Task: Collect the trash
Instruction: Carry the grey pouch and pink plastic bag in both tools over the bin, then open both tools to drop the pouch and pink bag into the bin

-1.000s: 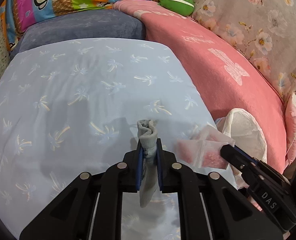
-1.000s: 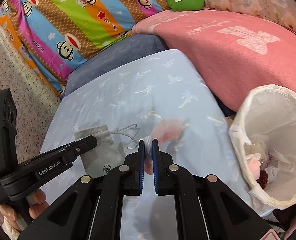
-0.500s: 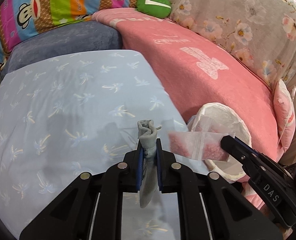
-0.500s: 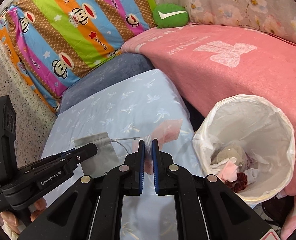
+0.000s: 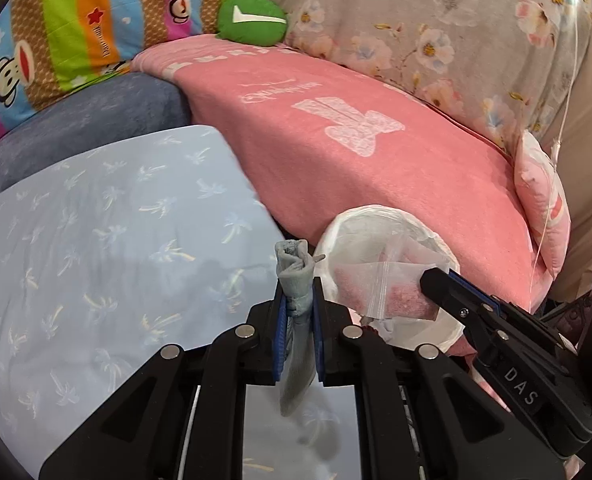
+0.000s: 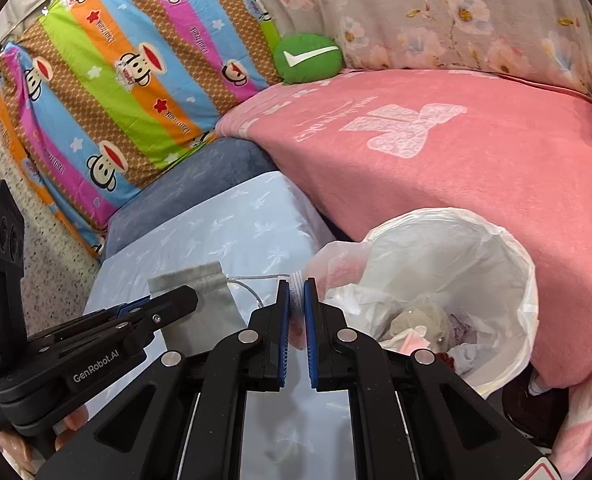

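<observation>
Both hands are up over the edge of the light blue palm-print sheet [image 5: 96, 240] now. The left gripper [image 5: 298, 300] has its blue pads clamped tight on a grey drawstring pouch [image 5: 294, 276], the bunched top poking up above the fingertips and the rest hanging down between the fingers. From the right wrist view that same pouch [image 6: 200, 300] shows as a flat grey rectangle with a thin white cord trailing off it, held above the sheet.

The right gripper [image 6: 296, 304] is pinched shut on a clear zip-lock bag [image 6: 328, 256] with a pinkish tint inside. In the left wrist view the bag [image 5: 380, 284] hangs right in front of the open mouth of the trash bin.

The bin [image 6: 508, 272], lined with a white plastic bag, stands beside the sheet's corner, against the pink blanket [image 6: 436, 152]. Crumpled tissue and other scraps already lie inside. A green round cushion [image 6: 308, 58] sits at the back by the striped monkey-print pillow [image 6: 116, 80].
</observation>
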Available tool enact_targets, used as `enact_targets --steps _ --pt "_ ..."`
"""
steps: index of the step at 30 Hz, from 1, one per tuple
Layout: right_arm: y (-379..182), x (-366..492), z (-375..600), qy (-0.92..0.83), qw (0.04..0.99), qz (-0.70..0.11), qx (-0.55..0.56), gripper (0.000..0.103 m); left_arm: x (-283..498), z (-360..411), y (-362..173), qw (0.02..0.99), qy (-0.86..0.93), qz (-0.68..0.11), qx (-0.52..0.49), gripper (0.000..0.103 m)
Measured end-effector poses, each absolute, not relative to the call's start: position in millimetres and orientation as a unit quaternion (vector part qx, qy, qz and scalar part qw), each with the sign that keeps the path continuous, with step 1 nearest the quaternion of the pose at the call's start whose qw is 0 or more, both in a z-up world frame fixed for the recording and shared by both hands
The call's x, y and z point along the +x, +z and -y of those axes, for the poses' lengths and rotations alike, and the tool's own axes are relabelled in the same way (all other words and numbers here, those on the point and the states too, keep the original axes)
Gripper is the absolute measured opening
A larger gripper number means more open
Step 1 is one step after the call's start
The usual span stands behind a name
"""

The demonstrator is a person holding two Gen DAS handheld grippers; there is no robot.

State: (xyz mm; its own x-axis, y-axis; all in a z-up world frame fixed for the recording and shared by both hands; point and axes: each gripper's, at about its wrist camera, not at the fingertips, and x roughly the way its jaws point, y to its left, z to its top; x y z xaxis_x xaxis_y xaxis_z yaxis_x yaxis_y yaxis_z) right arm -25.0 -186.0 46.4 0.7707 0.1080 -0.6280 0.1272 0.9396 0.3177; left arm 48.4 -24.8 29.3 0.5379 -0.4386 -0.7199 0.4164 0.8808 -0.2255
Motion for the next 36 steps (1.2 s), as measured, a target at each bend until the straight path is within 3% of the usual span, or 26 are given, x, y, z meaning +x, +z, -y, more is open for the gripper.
enact_targets --steps 25,27,28,29,36 --pt "43.3 -50.3 282.5 -0.084 0.919 -0.310 0.227 0.007 51.6 133.5 35.3 0.844 -0.325 -0.425 0.032 0.013" --pt "41.9 -50.5 286.7 -0.087 0.919 -0.310 0.228 0.007 57.1 135.9 33.2 0.841 -0.320 -0.436 0.026 0.030" --pt "41.3 -50.1 288.1 -0.088 0.918 -0.311 0.229 0.007 58.8 135.5 32.7 0.842 -0.316 -0.437 0.021 0.048" --pt "40.8 -49.4 290.0 -0.089 0.918 -0.311 0.229 0.007 59.8 134.7 33.1 0.846 -0.310 -0.434 0.017 0.061" --pt "38.8 -39.4 293.2 -0.088 0.917 -0.317 0.225 0.007 66.6 129.7 34.5 0.860 -0.291 -0.420 0.014 0.062"
